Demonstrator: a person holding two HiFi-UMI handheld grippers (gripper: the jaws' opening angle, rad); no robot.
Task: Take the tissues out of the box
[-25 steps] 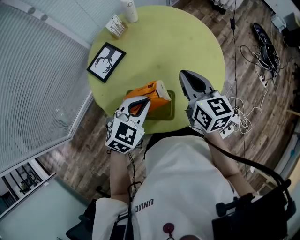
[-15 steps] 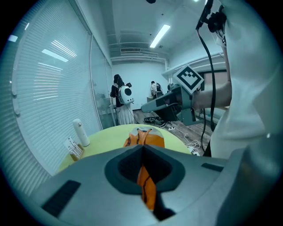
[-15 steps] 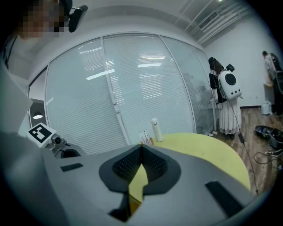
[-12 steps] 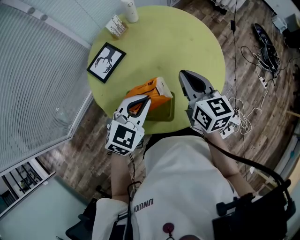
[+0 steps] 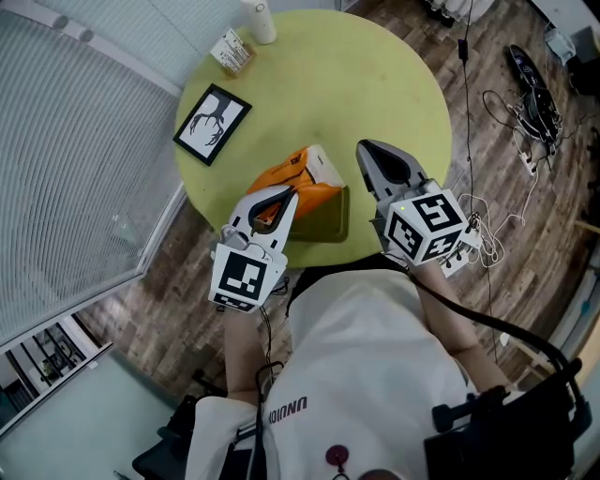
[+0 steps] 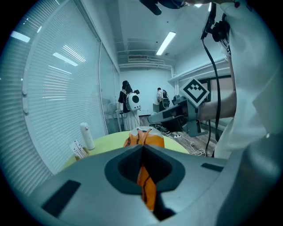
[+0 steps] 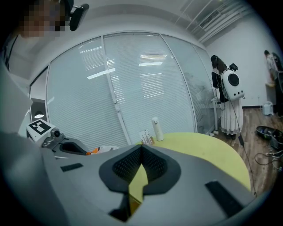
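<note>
An orange tissue pack (image 5: pixel 298 178) with a white end hangs tilted over the near edge of the round yellow-green table (image 5: pixel 366 84). My left gripper (image 5: pixel 284 197) is shut on its near end; in the left gripper view the orange wrap (image 6: pixel 143 139) runs pinched between the jaws of the left gripper (image 6: pixel 142 148). Under the pack lies an olive-green box (image 5: pixel 330 217) on the table. My right gripper (image 5: pixel 366 150) hovers to the right of the pack, apart from it, shut with nothing in it; in its own view the right gripper (image 7: pixel 141 148) has its jaws together.
A framed black-and-white picture (image 5: pixel 212 123) lies at the table's left. A white bottle (image 5: pixel 260 21) and a small card box (image 5: pixel 232 52) stand at the far edge. Cables (image 5: pixel 525 103) trail over the wooden floor on the right. A blind-covered glass wall runs along the left.
My left gripper has risen a little with the orange pack, whose far end now tips higher above the green box. The right gripper has stayed still.
</note>
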